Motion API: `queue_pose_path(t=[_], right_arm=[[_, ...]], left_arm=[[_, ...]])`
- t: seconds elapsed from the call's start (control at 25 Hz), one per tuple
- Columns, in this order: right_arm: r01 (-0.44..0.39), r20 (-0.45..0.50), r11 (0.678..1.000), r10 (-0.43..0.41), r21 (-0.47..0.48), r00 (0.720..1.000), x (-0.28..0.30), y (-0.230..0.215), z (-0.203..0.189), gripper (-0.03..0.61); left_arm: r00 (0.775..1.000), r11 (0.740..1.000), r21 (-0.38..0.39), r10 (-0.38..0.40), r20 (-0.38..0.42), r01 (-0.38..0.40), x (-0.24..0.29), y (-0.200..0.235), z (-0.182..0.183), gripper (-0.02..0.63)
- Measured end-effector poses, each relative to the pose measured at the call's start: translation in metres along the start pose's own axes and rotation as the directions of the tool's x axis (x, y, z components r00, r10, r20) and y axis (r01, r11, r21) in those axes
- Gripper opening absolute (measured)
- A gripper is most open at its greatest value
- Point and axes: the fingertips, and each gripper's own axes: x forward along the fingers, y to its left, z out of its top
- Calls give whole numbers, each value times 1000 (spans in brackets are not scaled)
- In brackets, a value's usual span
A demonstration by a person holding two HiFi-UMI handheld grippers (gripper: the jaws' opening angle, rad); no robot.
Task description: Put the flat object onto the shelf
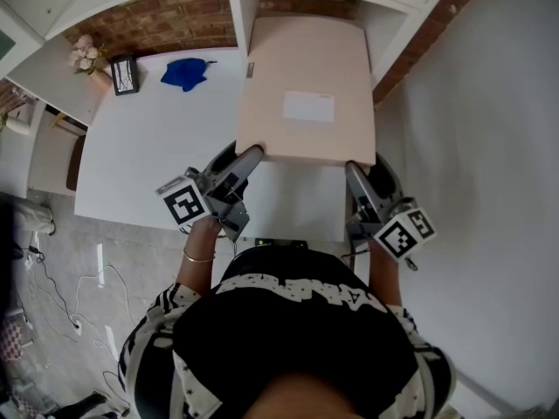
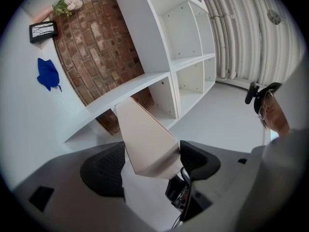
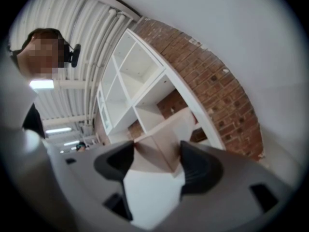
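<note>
Beige box (image 1: 306, 90) level, long axis toward shelf (image 1: 244, 16).

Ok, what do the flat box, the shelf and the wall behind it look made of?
The flat box looks like cardboard: matte beige with a white label. The shelf is probably laminated board, smooth white with peg holes. The wall is exposed brick, rough red-brown with mortar lines.

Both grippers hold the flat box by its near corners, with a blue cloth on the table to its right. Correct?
Not quite: the blue cloth lies left of the box, as the head view shows. The left gripper and right gripper do hold its near corners.
</note>
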Motion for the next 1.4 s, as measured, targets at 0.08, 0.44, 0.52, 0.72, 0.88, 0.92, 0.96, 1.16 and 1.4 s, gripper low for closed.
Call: queue_pose_path(t=[0.08,0.44,0.52,0.72,0.88,0.92,0.96,1.16,1.4], right_arm=[[1,6,1000,-1,0,1000,1,-1,2,316],[-6,14,1000,5,8,1000,7,-1,5,302],[-7,17,1000,7,11,1000,7,-2,5,301],[-11,21,1000,10,15,1000,9,-3,7,295],[-9,23,1000,8,30,1000,11,-5,7,282],[-8,25,999,7,35,1000,11,-5,6,281],[-7,27,999,6,36,1000,11,-5,7,279],[-6,34,999,4,40,999,14,-8,11,276],[-8,37,999,7,42,999,19,-13,13,275]], left_arm=[[1000,1000,9,-4,2,4,1,0,0,368],[996,989,128,85,-33,-80,-6,3,-2,367],[996,987,135,88,-19,-85,-7,3,2,365],[995,973,207,97,9,-97,-8,4,9,303],[994,968,228,107,17,-108,-7,4,14,291],[994,966,236,110,16,-111,-7,4,14,290],[994,964,242,112,15,-112,-6,4,14,288],[993,958,262,118,13,-117,-4,4,16,274],[992,955,270,127,14,-126,2,6,19,270]])
